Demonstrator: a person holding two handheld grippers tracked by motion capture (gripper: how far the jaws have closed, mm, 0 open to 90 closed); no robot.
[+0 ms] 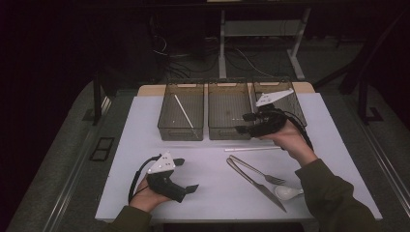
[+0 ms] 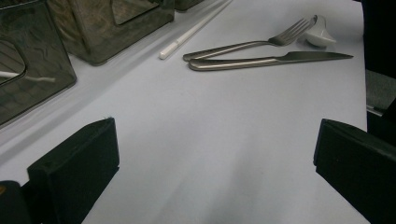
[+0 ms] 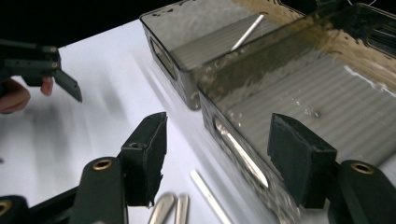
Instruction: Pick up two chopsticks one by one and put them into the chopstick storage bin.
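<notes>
R claw released over mid bin, L claw released, empty.

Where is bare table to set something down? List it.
Free: the white table between the left hand-held gripper and the knife; also left of the bins. Crowded: near the fork, spoon and chopstick.

The right gripper holds its jaws apart with nothing between them, above a white chopstick beside the middle smoky bin.
</notes>
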